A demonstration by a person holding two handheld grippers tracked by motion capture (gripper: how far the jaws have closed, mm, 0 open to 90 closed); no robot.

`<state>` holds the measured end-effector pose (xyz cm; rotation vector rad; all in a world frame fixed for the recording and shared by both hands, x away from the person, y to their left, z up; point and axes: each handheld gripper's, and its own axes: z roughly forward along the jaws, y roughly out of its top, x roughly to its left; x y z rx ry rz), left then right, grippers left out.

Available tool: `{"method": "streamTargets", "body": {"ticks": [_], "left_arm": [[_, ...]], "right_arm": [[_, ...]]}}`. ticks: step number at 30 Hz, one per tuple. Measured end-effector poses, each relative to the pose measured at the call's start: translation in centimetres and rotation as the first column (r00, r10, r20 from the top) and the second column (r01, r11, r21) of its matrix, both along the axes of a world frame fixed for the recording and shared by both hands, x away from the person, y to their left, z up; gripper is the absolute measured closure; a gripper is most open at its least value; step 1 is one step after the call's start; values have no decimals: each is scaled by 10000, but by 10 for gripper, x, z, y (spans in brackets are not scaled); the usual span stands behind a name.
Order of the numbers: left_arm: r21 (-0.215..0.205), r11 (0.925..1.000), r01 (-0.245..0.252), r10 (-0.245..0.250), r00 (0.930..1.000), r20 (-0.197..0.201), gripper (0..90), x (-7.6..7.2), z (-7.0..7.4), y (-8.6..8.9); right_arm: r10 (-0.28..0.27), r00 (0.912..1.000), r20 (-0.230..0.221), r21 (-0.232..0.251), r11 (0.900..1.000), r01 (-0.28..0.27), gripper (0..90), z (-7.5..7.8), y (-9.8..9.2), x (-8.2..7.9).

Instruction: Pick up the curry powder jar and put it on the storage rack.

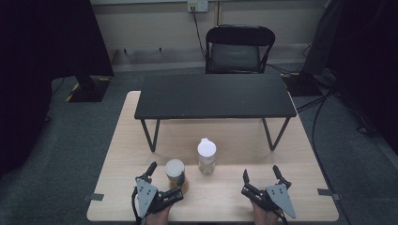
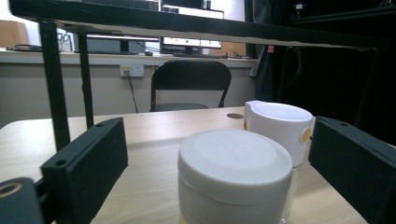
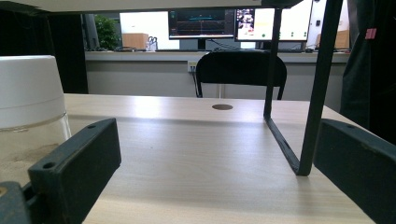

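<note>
A short jar with a white lid (image 1: 174, 171) stands on the wooden table (image 1: 300, 199) near its front edge, with a yellowish lower part. My left gripper (image 1: 166, 177) is open with its jaws on either side of the jar. In the left gripper view the jar (image 2: 235, 170) sits between the black fingers (image 2: 88, 158), with a gap on each side. Just behind and to the right stands a clear bottle with a white cap (image 1: 207, 157), also seen as the bottle (image 2: 280, 122) past the jar. My right gripper (image 1: 260, 172) rests open with nothing between its jaws, and the bottle (image 3: 29, 95) is off to its left.
A low black bench (image 1: 213, 96) stands across the table's far half on thin metal legs (image 3: 317, 88). A black folding chair (image 1: 239, 49) is behind the table. Bare wood lies between the two grippers and along the right side.
</note>
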<state>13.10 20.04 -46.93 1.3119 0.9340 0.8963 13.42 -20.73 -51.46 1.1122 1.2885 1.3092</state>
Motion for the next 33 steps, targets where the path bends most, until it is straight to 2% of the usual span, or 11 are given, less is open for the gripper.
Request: {"method": "streamTargets", "body": {"ticks": [5,15,21,25,28,33], "left_arm": [[-59,10000,-67,68,10000,34,99,1,-4,-6],[265,9996,95,-89,9998,-202,192,9,-6,-14],[478,9989,-28,48,9991,-428,243,9,-7,-17],[506,9987,-110,127,9993,-344,283,9,-10,-18],[568,9983,-148,177,9985,-512,300,10,-8,-19],[577,9978,-327,353,9983,-458,336,9,-10,-22]], "right_arm": [[1,10000,4,-6,10000,-1,0,0,0,0],[8,10000,3,-6,10000,-8,0,0,0,0],[10,10000,2,-4,10000,-10,0,0,0,0],[12,10000,2,-5,10000,-12,0,0,0,0],[10,10000,2,-3,10000,-10,0,0,0,0],[12,10000,4,-5,10000,-12,0,0,0,0]]}}
